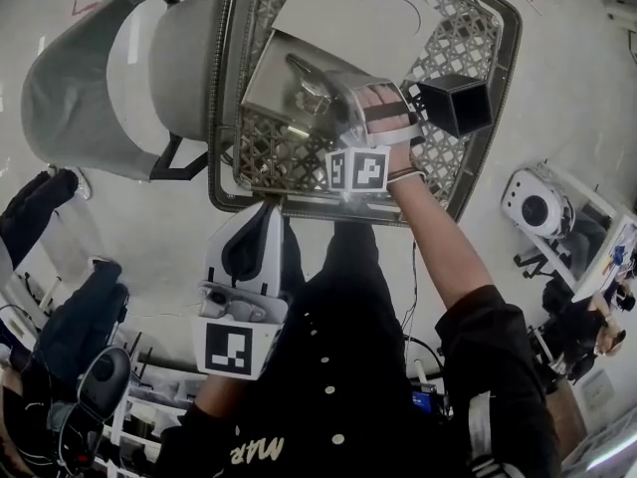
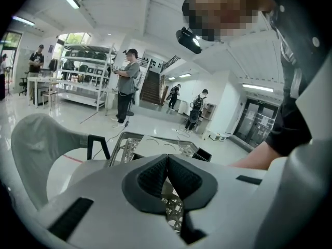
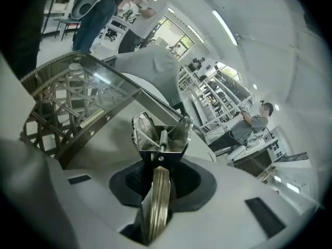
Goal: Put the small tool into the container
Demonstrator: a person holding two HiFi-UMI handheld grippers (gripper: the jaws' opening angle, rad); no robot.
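Note:
My right gripper is shut on the small tool, a shiny metal piece with a flat handle, a spring and two splayed blades that stick out past the pads. In the head view the right gripper hangs over the open steel container, which sits inside a metal lattice basket. The left gripper is held low by the person's body, short of the basket's near rim. Its pads meet with nothing between them.
A black open box stands in the basket just right of the right gripper. A grey chair is at the basket's left. A white board covers the basket's far part. People and shelves stand farther off in the hall.

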